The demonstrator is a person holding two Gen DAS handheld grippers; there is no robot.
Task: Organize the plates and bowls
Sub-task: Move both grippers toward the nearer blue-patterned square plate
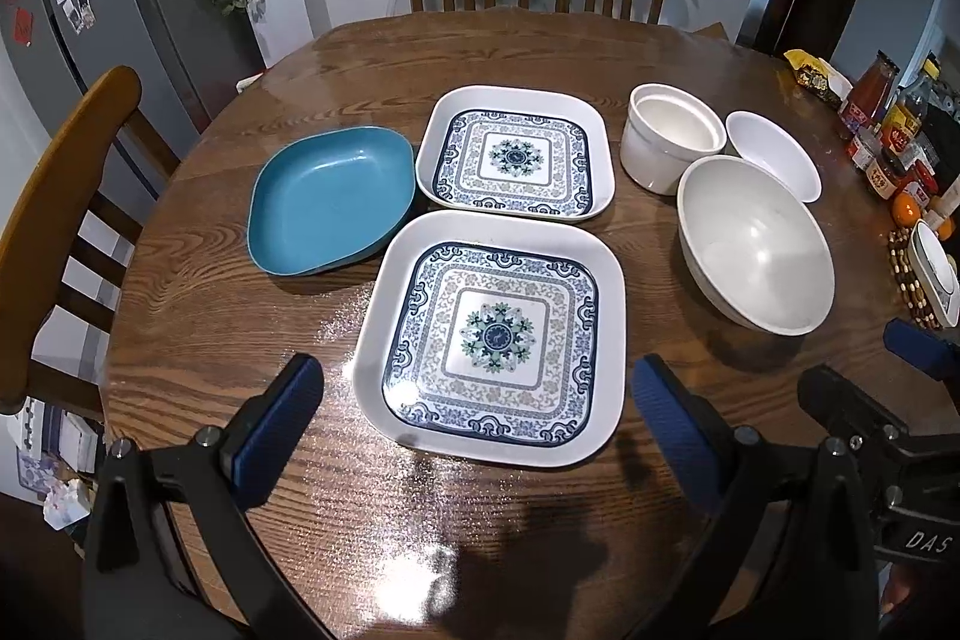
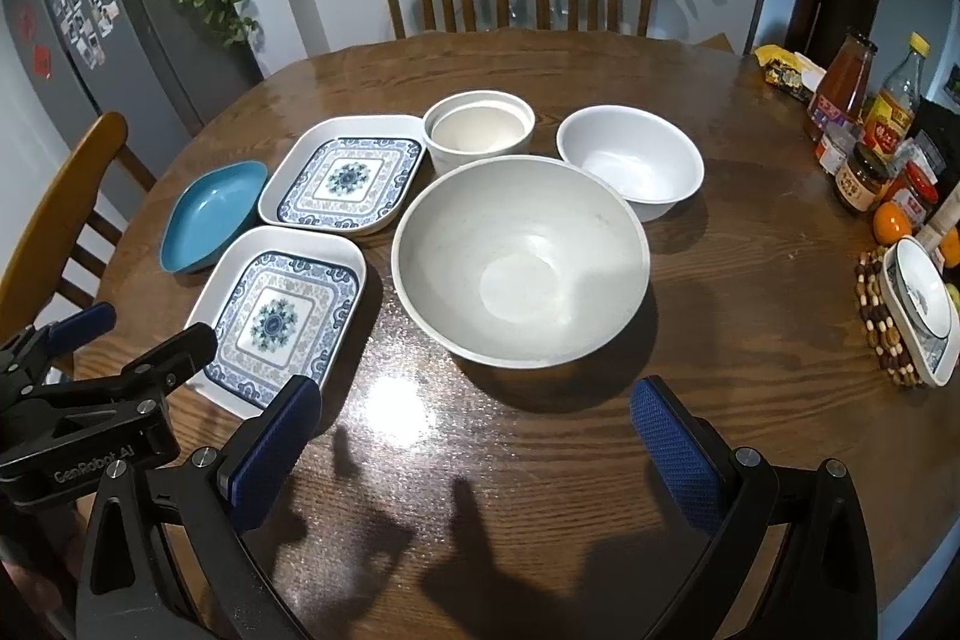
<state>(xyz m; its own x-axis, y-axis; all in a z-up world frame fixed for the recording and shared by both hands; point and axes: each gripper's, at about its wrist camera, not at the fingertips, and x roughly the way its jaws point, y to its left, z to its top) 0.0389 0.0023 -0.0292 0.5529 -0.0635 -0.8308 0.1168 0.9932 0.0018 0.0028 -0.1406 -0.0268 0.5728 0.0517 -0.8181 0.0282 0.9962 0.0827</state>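
Both wrist views high, angled down; share table [image 1: 210,340] dishes.

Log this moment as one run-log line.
left gripper: open, empty | right gripper: open, empty | patterned plates: unstacked | large bowl: untouched

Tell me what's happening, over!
Both tongs open: left, right, holding nothing. Two patterned plates, blue dish, three white bowls unstacked on table. Nothing in the way.
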